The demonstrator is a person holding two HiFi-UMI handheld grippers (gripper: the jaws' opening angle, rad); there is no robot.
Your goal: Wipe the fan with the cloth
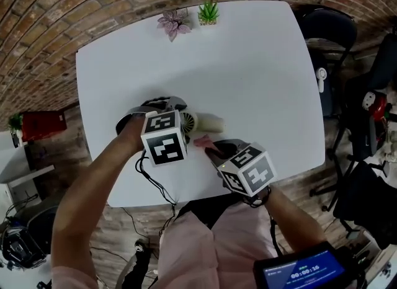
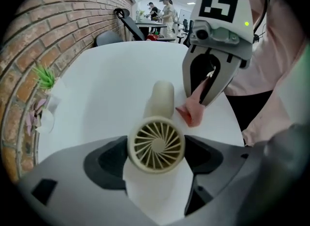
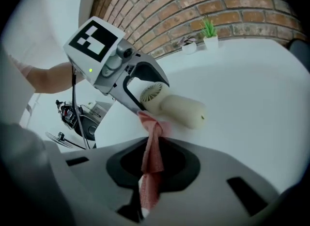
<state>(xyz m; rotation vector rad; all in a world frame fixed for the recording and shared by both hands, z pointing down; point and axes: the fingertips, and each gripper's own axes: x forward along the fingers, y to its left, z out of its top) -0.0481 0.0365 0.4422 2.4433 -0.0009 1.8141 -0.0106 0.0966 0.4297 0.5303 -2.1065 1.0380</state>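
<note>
A small cream hand-held fan (image 1: 203, 122) lies on its side on the white table (image 1: 248, 71). In the left gripper view its round grille (image 2: 156, 144) faces the camera and its handle (image 2: 162, 99) points away. My left gripper (image 2: 155, 153) is shut on the fan's head, one pad on each side. My right gripper (image 3: 149, 171) is shut on a pink cloth (image 3: 152, 154). The cloth's free end (image 2: 191, 113) rests on the table against the fan, just right of the head. In the head view the left gripper (image 1: 180, 118) and the right gripper (image 1: 218, 151) sit close together near the table's front.
Two small potted plants (image 1: 209, 13) (image 1: 174, 24) stand at the table's far edge by the brick wall (image 1: 56, 15). A black office chair (image 1: 329, 30) stands to the right of the table. A red box (image 1: 43, 124) is on the floor at the left.
</note>
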